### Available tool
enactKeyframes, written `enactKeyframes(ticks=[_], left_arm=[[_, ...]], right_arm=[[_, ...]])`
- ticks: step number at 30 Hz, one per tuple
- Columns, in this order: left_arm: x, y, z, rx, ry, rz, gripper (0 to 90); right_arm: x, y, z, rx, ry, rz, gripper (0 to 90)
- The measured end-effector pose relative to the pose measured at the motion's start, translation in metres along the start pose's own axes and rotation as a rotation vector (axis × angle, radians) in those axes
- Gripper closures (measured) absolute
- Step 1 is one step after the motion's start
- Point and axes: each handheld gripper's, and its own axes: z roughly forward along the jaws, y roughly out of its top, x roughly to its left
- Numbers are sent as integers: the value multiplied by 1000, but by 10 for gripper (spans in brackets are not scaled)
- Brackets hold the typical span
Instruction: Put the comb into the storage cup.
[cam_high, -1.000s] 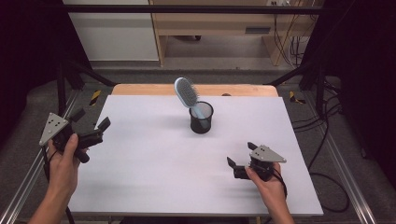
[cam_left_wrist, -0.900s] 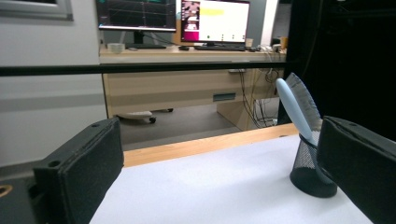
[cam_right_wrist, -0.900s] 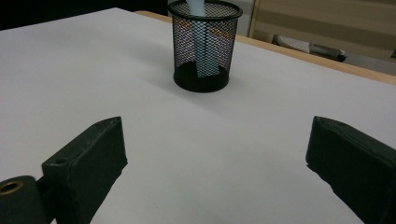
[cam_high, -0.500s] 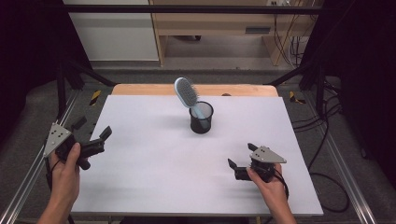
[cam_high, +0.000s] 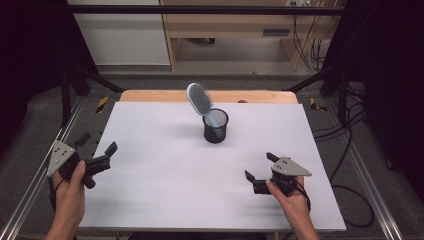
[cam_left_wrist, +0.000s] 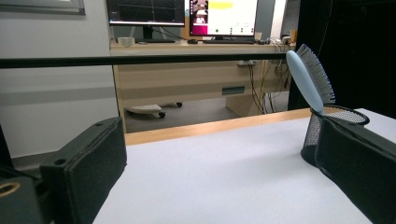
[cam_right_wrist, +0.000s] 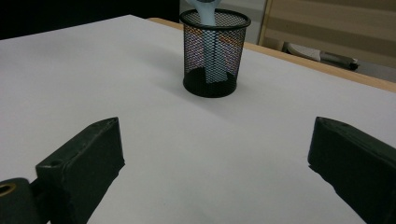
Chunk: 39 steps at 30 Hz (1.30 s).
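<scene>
A light blue hairbrush (cam_high: 200, 102) is standing handle-down in a black mesh cup (cam_high: 215, 126), and the cup is sitting on the white table (cam_high: 170, 175), toward its far edge and about midway between the two sides. The brush is leaning over the rim of the cup toward the left and far side, with its oval head and dark bristles rising well above the cup. Through the mesh you are seeing the pale handle reaching down to the bottom of the cup.

You are holding the left gripper (cam_high: 95, 152) at the left edge of the table, well apart from the cup and nearer to you than the cup. Its jaws are standing wide apart and are holding nothing. You are holding the right gripper (cam_high: 261, 169) to the right of the cup and nearer to you, also well apart from it. Its jaws are also spread wide, with nothing between them, and they are pointing toward the cup.
</scene>
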Motion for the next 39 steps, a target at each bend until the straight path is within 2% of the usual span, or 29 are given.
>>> enactKeyframes(ticks=[17, 21, 31, 39], left_arm=[[-5, -23, -3, 18, -18, -21, 21], [-3, -28, -5, 7, -8, -39, 20], [-1, -36, -9, 13, 2, -39, 21], [0, -46, -10, 21, 11, -47, 21]], right_arm=[[-9, -2, -10, -29, 3, -15, 28], [-12, -2, -12, -36, -6, -14, 29], [-16, -4, -16, -46, -11, -38, 28], [-21, -6, -18, -77, -21, -37, 28]])
